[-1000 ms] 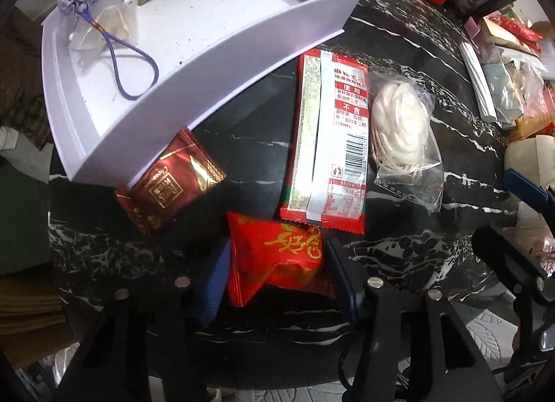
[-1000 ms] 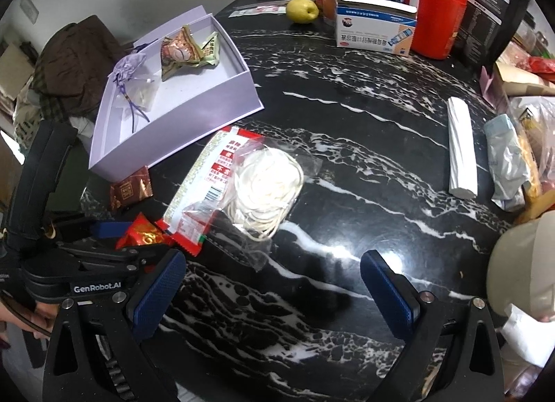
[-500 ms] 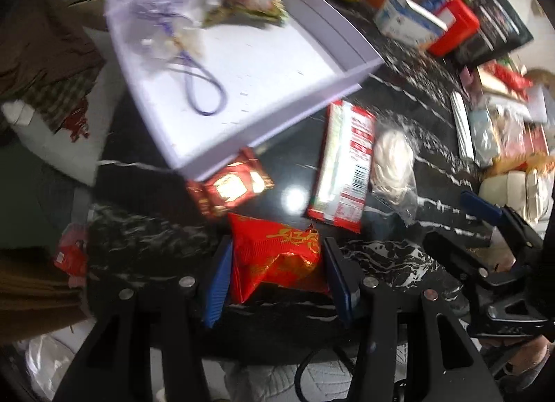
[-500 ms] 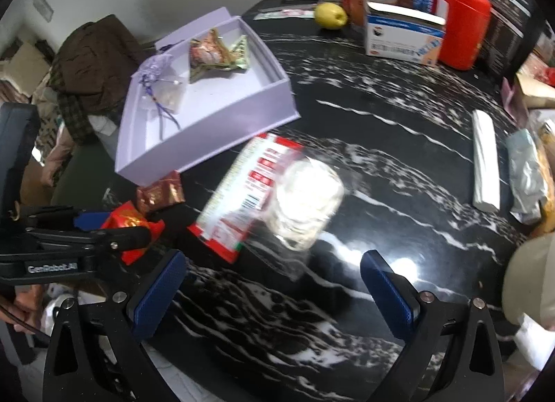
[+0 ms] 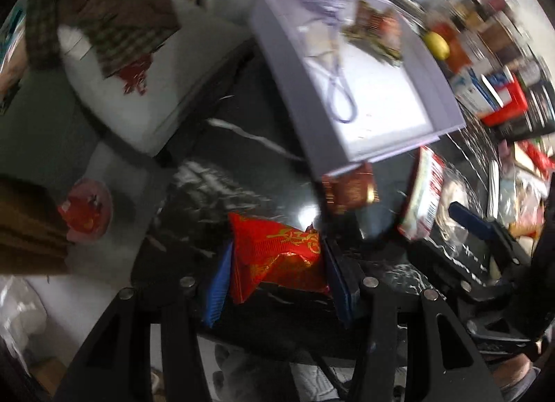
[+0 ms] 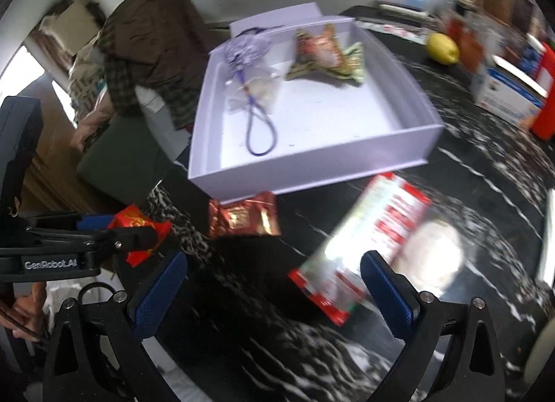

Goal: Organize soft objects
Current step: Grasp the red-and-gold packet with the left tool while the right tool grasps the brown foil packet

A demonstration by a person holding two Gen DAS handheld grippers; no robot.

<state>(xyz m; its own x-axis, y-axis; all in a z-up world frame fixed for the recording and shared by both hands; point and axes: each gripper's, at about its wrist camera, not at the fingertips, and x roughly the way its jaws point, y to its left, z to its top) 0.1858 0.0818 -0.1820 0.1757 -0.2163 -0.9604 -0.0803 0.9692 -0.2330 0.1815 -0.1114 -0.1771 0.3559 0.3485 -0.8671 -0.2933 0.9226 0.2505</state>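
My left gripper [image 5: 277, 273] is shut on a red packet with gold writing [image 5: 274, 256] and holds it above the black marble table; it also shows in the right wrist view [image 6: 138, 228]. The lilac box [image 6: 312, 173] holds a purple-corded sachet [image 6: 249, 55] and a green-gold snack bag [image 6: 326, 55]. A dark red foil packet [image 6: 242, 220] lies by the box's near wall. A long red-and-white packet [image 6: 360, 246] and a clear bag of white noodles [image 6: 433, 249] lie to the right. My right gripper [image 6: 270, 291] is open and empty above the table.
A yellow fruit [image 6: 442, 48], a white-blue carton [image 6: 510, 96] and a red container [image 6: 544, 114] stand at the back right. Clothes on a chair [image 6: 145, 51] are left of the table. A red round item [image 5: 86, 209] lies beyond the table's left edge.
My left gripper has lifted the red packet off the table and swung left, away from the other packets. My right gripper has moved left, closer to the box.
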